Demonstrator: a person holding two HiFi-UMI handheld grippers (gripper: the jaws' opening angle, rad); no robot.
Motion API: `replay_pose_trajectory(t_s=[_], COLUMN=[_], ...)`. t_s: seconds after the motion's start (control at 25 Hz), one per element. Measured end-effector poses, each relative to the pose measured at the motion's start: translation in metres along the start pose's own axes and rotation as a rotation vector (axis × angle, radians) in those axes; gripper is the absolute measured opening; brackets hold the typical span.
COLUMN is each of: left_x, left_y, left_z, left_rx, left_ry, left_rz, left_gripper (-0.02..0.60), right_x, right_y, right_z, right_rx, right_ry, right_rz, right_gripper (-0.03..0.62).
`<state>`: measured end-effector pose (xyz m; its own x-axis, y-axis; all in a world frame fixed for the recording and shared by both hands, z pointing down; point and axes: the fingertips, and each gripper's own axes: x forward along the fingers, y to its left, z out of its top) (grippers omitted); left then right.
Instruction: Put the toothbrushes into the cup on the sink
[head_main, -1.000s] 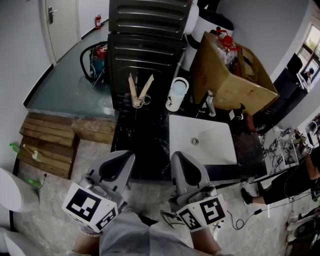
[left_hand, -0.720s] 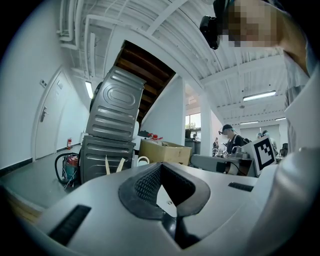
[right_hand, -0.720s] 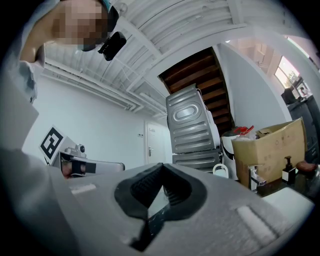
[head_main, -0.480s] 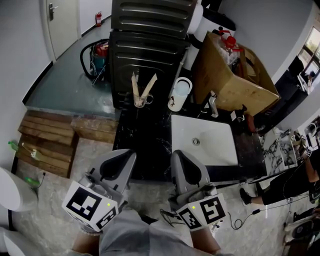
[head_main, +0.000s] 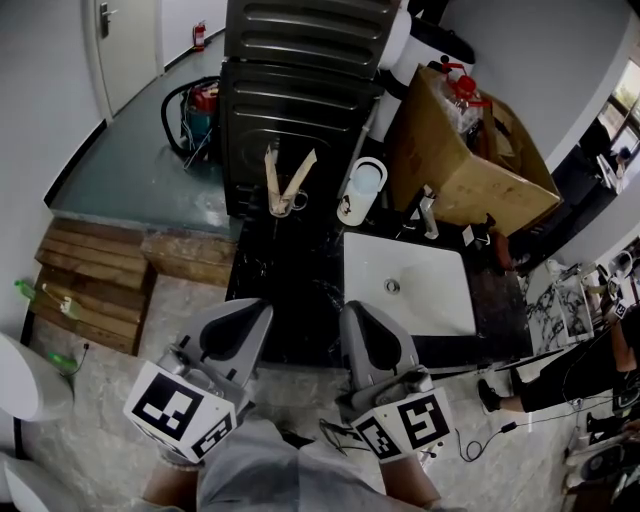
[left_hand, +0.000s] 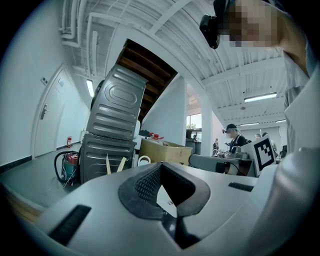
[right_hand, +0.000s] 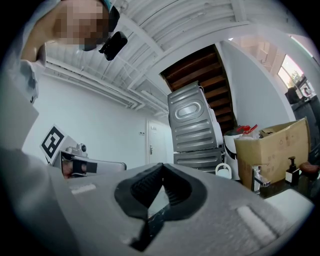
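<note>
Two pale toothbrushes (head_main: 282, 182) stand crossed in a V in a small holder at the back of the dark counter (head_main: 290, 270); they also show in the left gripper view as toothbrushes (left_hand: 115, 165). A white cup with a handle (head_main: 359, 190) stands to their right, behind the white square sink (head_main: 405, 282), and appears as the cup (right_hand: 223, 171) in the right gripper view. My left gripper (head_main: 243, 318) and right gripper (head_main: 355, 322) hover side by side at the counter's near edge, both shut and empty, well short of the toothbrushes.
A chrome tap (head_main: 428, 213) stands behind the sink. A large cardboard box (head_main: 460, 150) sits at the back right. A dark ribbed metal appliance (head_main: 300, 90) rises behind the counter. Wooden pallets (head_main: 100, 285) lie on the floor at the left.
The head view has shifted slightly, so the counter and sink sit a little further right in frame. Both grippers stay in place and shut.
</note>
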<state>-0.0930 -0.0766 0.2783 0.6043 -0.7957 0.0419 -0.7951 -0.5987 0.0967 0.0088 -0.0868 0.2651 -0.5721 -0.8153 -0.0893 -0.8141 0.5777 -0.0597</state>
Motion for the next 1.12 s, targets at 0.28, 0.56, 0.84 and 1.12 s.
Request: replay_pose_trajectory(t_s=[0.28, 0.56, 0.84, 1.12], left_x=[0.004, 0.008, 0.01, 0.012], left_y=[0.001, 0.0, -0.001, -0.003], left_z=[-0.002, -0.003, -0.005, -0.004], left_rx=[0.001, -0.003, -0.004, -0.003], left_ry=[0.007, 0.011, 0.013, 0.015], left_rz=[-0.004, -0.005, -0.004, -0.003], left_gripper=[0.005, 0.005, 0.005, 0.005], right_x=[0.002, 0.003, 0.001, 0.001], right_y=[-0.006, -0.01, -0.012, -0.013], right_z=[-0.004, -0.006, -0.007, -0.009], right_rx=[0.019, 0.03, 0.022, 0.023], right_ry=[0.007, 0.013, 0.02, 0.032], right_rz=[-0.013, -0.007, -0.007, 0.001], right_gripper=[-0.002, -0.002, -0.003, -0.002])
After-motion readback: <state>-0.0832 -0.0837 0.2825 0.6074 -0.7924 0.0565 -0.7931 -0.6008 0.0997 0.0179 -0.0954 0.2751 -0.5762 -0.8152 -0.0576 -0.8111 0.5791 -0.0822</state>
